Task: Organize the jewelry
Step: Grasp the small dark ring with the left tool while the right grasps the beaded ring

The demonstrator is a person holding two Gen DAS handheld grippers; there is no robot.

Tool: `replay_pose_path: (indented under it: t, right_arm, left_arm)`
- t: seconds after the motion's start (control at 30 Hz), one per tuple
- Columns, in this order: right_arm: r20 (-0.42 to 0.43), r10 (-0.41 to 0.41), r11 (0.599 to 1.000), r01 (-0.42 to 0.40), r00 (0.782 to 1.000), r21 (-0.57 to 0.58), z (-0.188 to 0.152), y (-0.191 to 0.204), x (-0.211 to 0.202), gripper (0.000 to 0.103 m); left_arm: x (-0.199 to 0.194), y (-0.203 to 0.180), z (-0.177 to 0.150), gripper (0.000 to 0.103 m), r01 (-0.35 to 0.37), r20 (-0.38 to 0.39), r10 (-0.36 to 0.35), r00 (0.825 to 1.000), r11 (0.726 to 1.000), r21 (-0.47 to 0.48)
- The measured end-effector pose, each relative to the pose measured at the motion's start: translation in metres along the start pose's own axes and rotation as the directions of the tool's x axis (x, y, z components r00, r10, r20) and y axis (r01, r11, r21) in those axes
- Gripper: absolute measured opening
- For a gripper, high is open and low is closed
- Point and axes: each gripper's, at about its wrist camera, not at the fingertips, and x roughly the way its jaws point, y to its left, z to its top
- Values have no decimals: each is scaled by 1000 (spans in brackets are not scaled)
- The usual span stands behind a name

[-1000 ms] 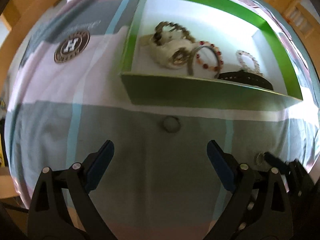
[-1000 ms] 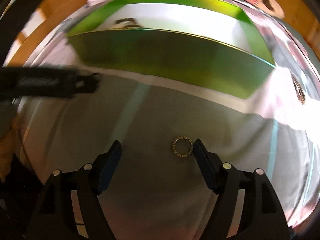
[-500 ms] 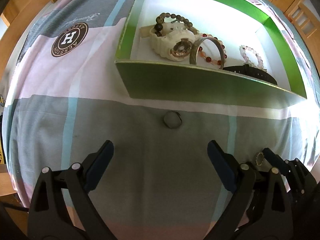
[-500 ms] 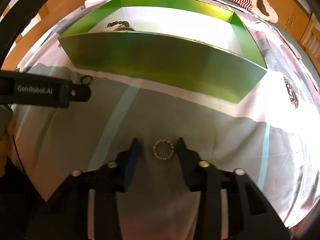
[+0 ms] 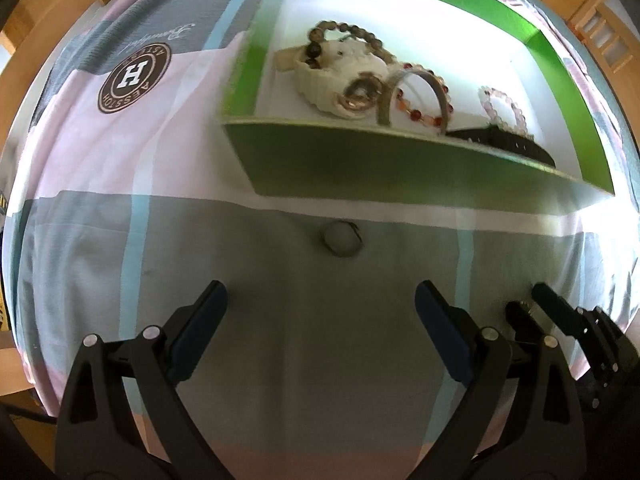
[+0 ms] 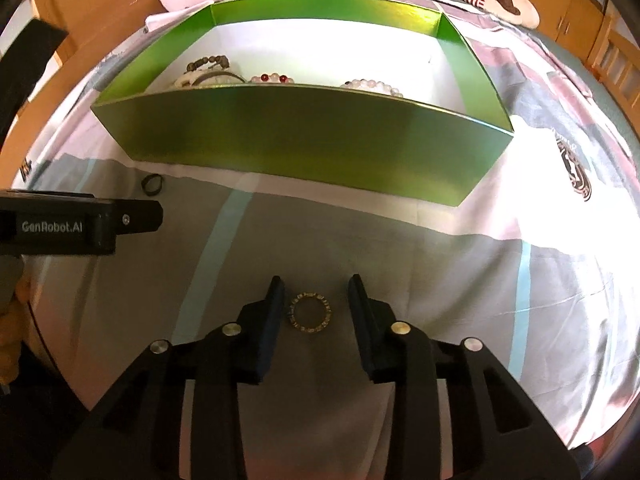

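Observation:
A small gold ring (image 6: 310,312) lies flat on the grey cloth between the fingers of my right gripper (image 6: 315,284). Its jaws are opening, and neither pad touches the ring. A dark ring (image 5: 342,240) lies on the cloth just in front of the green box (image 5: 400,168). My left gripper (image 5: 320,292) hovers short of it, open wide with nothing between its fingers. In the box are a white watch (image 5: 336,76), bead bracelets (image 5: 424,92), a metal bangle and a black strap (image 5: 508,144). The right gripper (image 5: 532,304) also shows at the lower right of the left wrist view.
The green box's near wall (image 6: 300,136) stands tall between both grippers and the jewelry inside. The left tool's black casing (image 6: 80,226) reaches in from the left of the right wrist view. A patterned bedsheet (image 5: 132,76) covers the surface, with wooden furniture around it.
My right gripper's jaws narrowed from wide apart to close around the gold ring, then widened slightly. The ring still lies on the cloth. The left gripper stayed open and barely moved.

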Motion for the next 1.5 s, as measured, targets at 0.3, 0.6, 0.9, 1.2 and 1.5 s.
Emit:
replay_pose_path:
  t: [0.3, 0.6, 0.9, 1.2, 1.5]
  right_arm:
    - [14, 3, 999, -4, 1000, 44, 0, -11, -8, 52]
    - [4, 11, 999, -12, 1000, 42, -2, -8, -4, 52]
    - [-8, -9, 1000, 9, 1000, 15, -3, -1, 0, 52]
    - [-10, -21, 1000, 21, 1000, -4, 2, 10, 6, 52]
    - [5, -35, 998, 36, 999, -51, -1, 16, 4, 36]
  left_arm:
    - [-15, 63, 15, 95, 61, 55, -51, 997, 979, -196]
    - [-11, 51, 8, 94, 43, 69, -33, 997, 989, -140]
    - [-2, -45, -3, 89, -13, 107, -7, 994, 982, 186]
    - [11, -70, -6, 54, -30, 96, 5, 995, 967, 253]
    - [4, -54, 1, 15, -7, 107, -19, 994, 974, 228]
